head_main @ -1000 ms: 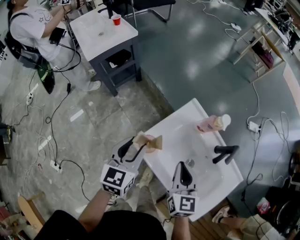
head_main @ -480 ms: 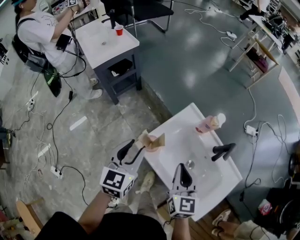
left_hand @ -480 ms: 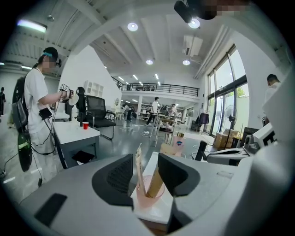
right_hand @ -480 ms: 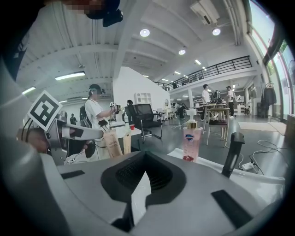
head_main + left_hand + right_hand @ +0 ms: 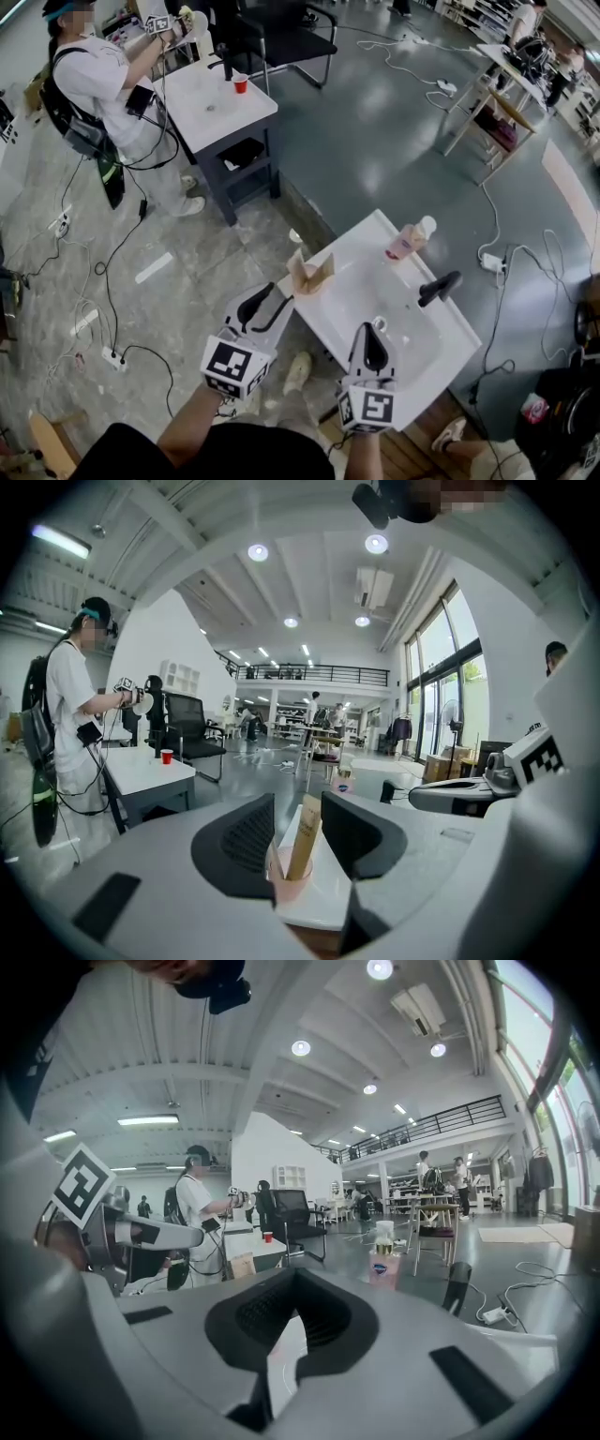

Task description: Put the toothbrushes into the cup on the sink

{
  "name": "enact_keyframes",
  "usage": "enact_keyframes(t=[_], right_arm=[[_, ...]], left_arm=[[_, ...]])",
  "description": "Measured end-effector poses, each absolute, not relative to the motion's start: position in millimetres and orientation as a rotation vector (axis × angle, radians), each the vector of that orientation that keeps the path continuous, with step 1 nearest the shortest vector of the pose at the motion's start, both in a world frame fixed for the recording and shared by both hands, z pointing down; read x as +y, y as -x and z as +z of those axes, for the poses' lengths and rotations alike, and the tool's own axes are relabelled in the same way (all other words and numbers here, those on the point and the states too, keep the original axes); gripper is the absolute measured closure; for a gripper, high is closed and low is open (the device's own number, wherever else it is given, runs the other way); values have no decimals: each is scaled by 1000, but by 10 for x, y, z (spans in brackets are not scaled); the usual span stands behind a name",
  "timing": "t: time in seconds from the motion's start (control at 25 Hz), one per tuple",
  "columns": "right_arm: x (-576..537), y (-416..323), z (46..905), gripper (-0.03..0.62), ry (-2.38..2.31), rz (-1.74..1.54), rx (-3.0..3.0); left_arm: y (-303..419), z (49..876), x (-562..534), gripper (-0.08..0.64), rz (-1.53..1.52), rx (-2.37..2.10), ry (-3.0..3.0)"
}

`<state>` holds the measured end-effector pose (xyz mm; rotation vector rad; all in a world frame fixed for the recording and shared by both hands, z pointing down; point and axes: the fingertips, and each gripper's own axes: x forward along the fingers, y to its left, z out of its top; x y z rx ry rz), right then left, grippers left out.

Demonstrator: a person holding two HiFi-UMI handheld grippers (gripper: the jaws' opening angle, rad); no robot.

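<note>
- Head view: one pink plastic cup (image 5: 307, 284) stands on the left corner of the white ceramic sink (image 5: 352, 246). Two tan cardboard toothbrush packs (image 5: 323, 270) stick up out of it.
- The left gripper view shows only one pack (image 5: 304, 834) clearly, and the cup's (image 5: 284, 878) base is cut off by the jaws. No bristles can be made out anywhere.
- There are two grippers. The left gripper (image 5: 277, 300) (image 5: 298, 804) sits just short of the cup, jaws apart and pinching nothing. The right gripper (image 5: 372, 339) (image 5: 292, 1288) hangs over the basin's near edge, jaws pressed together and empty.
- One pink soap bottle (image 5: 406, 242) (image 5: 382, 1260) and one black faucet (image 5: 438, 287) (image 5: 457, 1286) stand on the sink's far side.
- A second ago the left gripper's tips overlapped the cup; now a small gap shows.
</note>
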<state>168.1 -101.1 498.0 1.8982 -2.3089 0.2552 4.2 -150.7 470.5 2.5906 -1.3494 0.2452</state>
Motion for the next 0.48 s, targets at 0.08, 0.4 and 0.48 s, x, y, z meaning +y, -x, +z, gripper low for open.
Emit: enact_keyframes(t=[0.08,0.4,0.48], right_arm=[[-929,-1642,4848,594,-1918,227,-2308],[-519,-1496,4484,594,-1978,146,-2306],[-401,-1472,4434,594,-1990,135,-2298]], left_arm=[[-20,4594,-1402,405,231,-1337,-2608],[62,4323,-921,414,201,-1284,-2674],[89,4288,-806,424,203,-1277,-2688]])
